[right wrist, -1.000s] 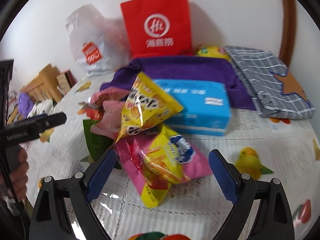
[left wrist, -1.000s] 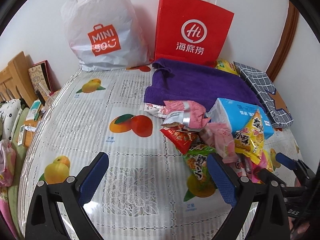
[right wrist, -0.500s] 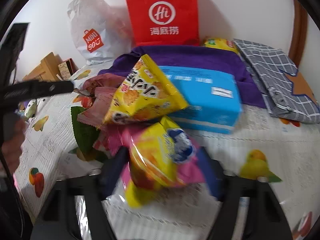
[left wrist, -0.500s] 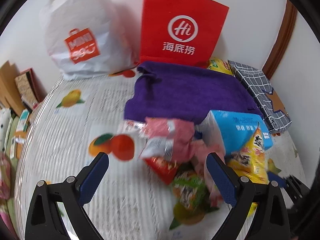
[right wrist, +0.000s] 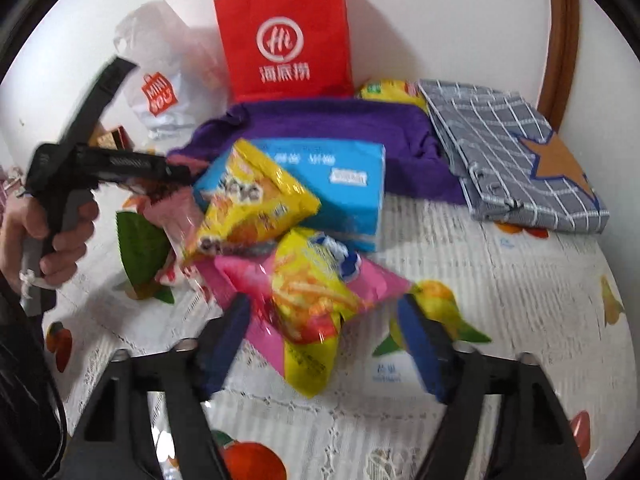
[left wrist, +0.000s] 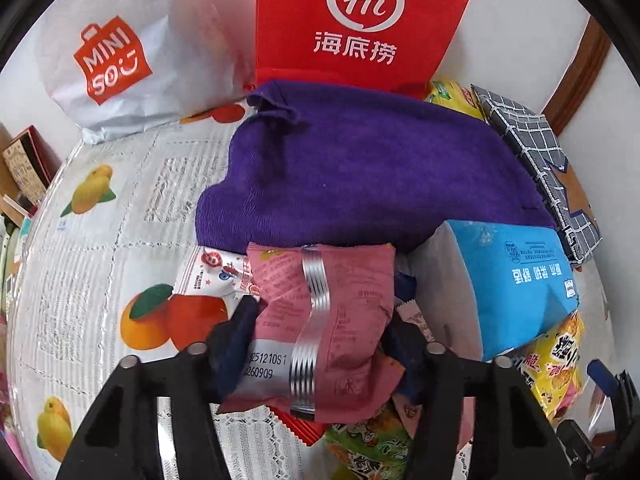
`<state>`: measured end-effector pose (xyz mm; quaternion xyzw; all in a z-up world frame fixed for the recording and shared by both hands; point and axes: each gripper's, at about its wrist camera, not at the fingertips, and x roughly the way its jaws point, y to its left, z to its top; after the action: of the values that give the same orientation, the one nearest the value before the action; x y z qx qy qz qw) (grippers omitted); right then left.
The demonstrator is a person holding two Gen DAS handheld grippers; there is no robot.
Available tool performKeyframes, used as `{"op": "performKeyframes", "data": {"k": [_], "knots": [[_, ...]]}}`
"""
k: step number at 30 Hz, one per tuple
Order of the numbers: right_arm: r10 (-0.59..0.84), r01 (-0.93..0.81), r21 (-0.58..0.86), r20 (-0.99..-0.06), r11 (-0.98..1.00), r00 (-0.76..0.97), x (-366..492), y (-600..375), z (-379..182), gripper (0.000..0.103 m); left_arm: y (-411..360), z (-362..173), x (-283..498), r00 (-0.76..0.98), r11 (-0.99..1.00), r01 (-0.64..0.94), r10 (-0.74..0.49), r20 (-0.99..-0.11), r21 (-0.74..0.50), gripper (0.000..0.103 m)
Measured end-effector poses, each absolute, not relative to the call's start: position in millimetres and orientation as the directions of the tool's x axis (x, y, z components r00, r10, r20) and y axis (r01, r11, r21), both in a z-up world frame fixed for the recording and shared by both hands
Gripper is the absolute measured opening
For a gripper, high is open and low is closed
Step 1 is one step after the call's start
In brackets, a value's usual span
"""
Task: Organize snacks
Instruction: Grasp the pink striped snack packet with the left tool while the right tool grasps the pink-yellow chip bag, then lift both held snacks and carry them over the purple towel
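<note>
Left wrist view first: we see our left gripper [left wrist: 320,344], whose jaws have just been closing, with a dusty-pink foil snack packet [left wrist: 320,320] between the blue pads, which press on both its edges. Its back seam faces us, with printed digits 251210S1 and 260909. Crowding it are a white sweet wrapper [left wrist: 212,272] at its left, a red sachet [left wrist: 308,432] and a green snack bag [left wrist: 368,448] underneath, and a blue tissue pack [left wrist: 516,280] at its right. Behind lies a folded purple towel [left wrist: 360,168], then a white MINISO plastic bag [left wrist: 120,56] and a red paper bag [left wrist: 360,16] marked Hi — both against the wall.

From the right wrist view, our right gripper [right wrist: 324,344] has jaws that have just been opening; they stand apart around a pink-and-yellow crisp bag [right wrist: 316,296] on the fruit-print lace-covered surface [right wrist: 500,280], not pressing it. A yellow cracker bag [right wrist: 252,204] leans on the tissue pack; a grey checked cloth bag [right wrist: 512,148] lies at the right.
</note>
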<state>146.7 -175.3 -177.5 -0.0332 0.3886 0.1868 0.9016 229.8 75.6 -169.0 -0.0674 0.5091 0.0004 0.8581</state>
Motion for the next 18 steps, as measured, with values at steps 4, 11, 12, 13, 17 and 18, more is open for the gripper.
{"op": "performKeyframes", "data": {"k": [4,11,12,13,17,18], "knots": [[0.324,-0.395,0.083,-0.734,0.915,0.597,161,-158,-188,0.087,77,-165,220,0.493,0.992,-0.059,-0.071,-0.867,-0.115,0.050],[0.299,-0.428,0.012,-0.732,0.904,0.612,172,-136,-196,0.094,84,-158,207,0.503,0.990,-0.059,-0.082,-0.860,-0.129,0.048],[0.293,-0.440,-0.004,-0.741,0.898,0.604,172,-134,-197,0.094,85,-157,205,0.509,0.990,-0.058,-0.085,-0.857,-0.132,0.048],[0.288,-0.447,-0.018,-0.743,0.894,0.604,170,-133,-197,0.094,85,-156,204,0.511,0.989,-0.056,-0.088,-0.855,-0.135,0.048],[0.248,-0.461,-0.088,-0.747,0.883,0.617,157,-130,-193,0.081,85,-152,194,0.519,0.989,-0.044,-0.099,-0.849,-0.142,0.046],[0.232,-0.453,-0.104,-0.746,0.885,0.624,153,-132,-192,0.075,85,-151,191,0.522,0.989,-0.044,-0.097,-0.848,-0.140,0.046]]}}
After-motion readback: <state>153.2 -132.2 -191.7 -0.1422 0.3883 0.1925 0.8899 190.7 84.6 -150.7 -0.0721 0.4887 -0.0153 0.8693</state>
